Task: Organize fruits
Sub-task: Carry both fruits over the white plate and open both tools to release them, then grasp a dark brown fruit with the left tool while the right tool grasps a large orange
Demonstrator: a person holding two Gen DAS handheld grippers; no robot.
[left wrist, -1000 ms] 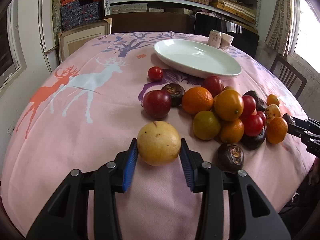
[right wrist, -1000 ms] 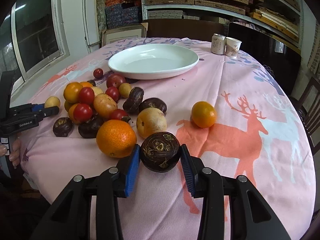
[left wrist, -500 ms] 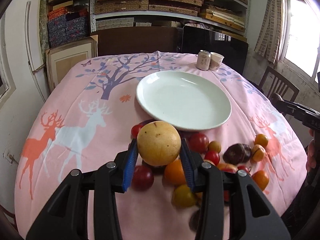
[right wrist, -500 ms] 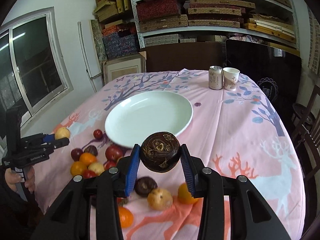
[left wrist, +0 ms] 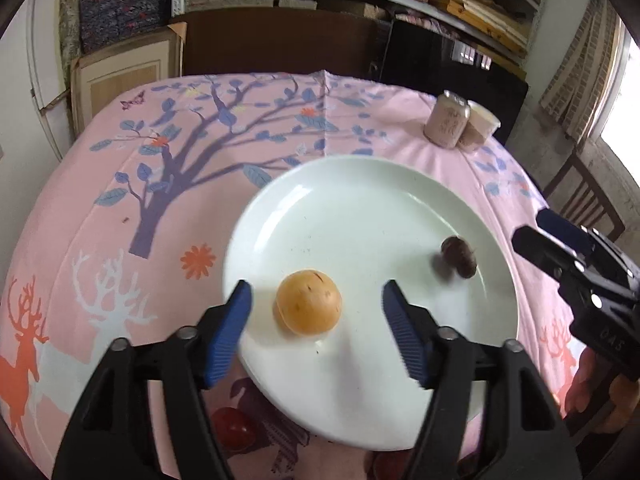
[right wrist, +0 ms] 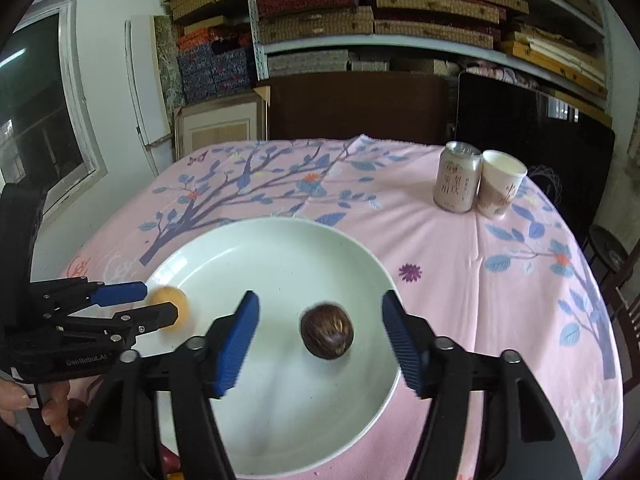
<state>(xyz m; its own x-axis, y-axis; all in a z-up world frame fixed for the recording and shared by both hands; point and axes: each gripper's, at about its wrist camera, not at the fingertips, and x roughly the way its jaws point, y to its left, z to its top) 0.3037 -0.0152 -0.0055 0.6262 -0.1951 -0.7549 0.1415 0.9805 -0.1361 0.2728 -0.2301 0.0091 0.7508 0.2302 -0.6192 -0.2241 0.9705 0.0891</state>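
Observation:
A white plate (left wrist: 360, 184) (right wrist: 280, 432) lies on the pink tablecloth. A yellow round fruit (left wrist: 308, 307) (right wrist: 170, 305) lies on the plate's left part, free between the wide-open jaws of my left gripper (left wrist: 316, 330) (right wrist: 154, 302). A dark brown fruit (right wrist: 327, 331) (left wrist: 459, 257) lies on the plate's right part, free between the wide-open jaws of my right gripper (right wrist: 318, 340) (left wrist: 536, 232). Both grippers hover just above the plate and hold nothing.
A pink can (right wrist: 456, 177) and a paper cup (right wrist: 500, 188) stand at the table's far right. A red fruit (left wrist: 234, 428) lies on the cloth just in front of the plate. Chairs and shelves stand behind the table.
Both grippers moved forward over the plate and opened. The yellow fruit and the dark brown fruit left the jaws and now lie on the plate.

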